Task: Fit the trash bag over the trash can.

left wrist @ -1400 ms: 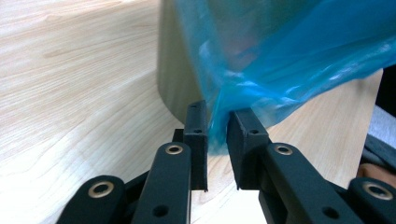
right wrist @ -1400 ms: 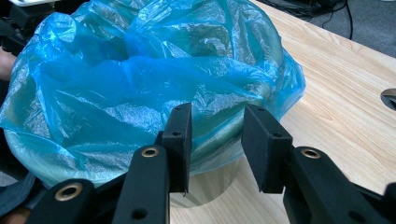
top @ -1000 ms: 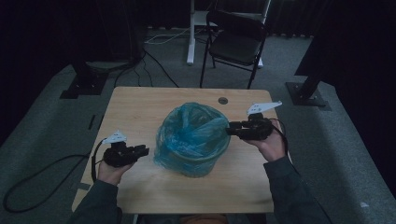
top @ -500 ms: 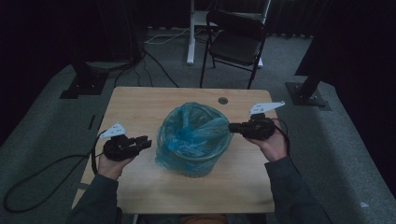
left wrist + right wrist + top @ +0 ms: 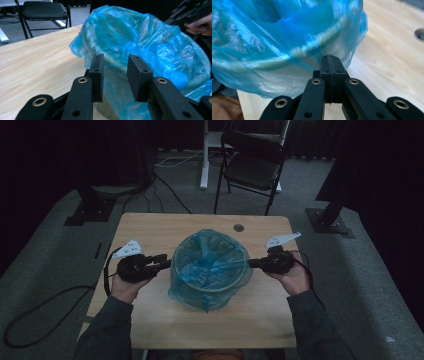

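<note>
**Liner fitting over bin: right grip set, left pending**

Blue bag point(image 5: 210, 265) drapes the bin point(image 5: 210, 292) at mid-tabletop point(image 5: 150, 227). Right tool point(image 5: 329, 62) is pressed together, apparently pinching film at the rim. Left tool point(image 5: 115, 72) stands spread beside the bag; it should seize the film before any pull.

A: What did I have before me?
B: A round bin point(image 5: 210, 292) standing upright mid-table, lined with a translucent blue plastic bag point(image 5: 212, 262).
A: And the bag?
B: Crinkled, draped over the rim, hanging loosely down the outside.
</note>
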Motion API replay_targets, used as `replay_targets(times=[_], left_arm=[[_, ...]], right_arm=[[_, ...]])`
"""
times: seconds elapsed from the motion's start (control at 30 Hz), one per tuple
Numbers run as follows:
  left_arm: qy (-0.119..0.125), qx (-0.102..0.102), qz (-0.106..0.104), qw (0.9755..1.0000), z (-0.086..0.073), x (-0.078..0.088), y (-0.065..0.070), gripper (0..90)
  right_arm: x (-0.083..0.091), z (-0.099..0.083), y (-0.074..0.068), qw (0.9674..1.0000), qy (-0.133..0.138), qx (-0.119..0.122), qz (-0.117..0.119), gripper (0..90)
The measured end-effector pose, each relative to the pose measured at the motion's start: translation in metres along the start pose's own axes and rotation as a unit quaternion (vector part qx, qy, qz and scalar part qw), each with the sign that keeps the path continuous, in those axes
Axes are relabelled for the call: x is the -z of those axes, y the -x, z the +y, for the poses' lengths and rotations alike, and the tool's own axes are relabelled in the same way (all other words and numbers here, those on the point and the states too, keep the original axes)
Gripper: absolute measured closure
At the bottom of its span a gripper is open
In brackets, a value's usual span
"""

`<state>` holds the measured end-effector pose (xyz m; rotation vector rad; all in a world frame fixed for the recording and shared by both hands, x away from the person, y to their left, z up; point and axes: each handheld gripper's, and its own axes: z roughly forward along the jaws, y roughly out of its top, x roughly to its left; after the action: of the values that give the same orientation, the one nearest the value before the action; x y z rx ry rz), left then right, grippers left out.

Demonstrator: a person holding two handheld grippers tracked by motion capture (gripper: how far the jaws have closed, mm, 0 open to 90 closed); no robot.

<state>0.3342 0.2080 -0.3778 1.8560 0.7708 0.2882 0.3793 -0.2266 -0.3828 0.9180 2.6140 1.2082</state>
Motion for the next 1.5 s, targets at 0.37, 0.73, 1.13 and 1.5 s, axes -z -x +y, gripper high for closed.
replay_targets(times=[0.37,0.73,1.13,1.5], left_arm=[[0.003,-0.011,-0.009,0.9999,0.009,-0.006,0.005,65.8],[0.006,-0.015,-0.018,0.9997,0.016,-0.012,0.006,62.8],[-0.004,-0.031,-0.029,0.9991,0.031,-0.029,0.011,60.5],[-0.009,-0.051,-0.035,0.9980,0.052,-0.048,0.015,60.3]], right_arm=[[-0.008,-0.005,0.010,0.9993,-0.021,-0.027,-0.013,90.0],[0.003,-0.004,0.009,0.9996,0.011,-0.018,-0.018,68.5],[0.007,-0.003,0.007,0.9993,0.030,-0.015,-0.015,62.7],[0.004,-0.004,0.007,0.9995,0.028,-0.013,-0.011,62.7]])
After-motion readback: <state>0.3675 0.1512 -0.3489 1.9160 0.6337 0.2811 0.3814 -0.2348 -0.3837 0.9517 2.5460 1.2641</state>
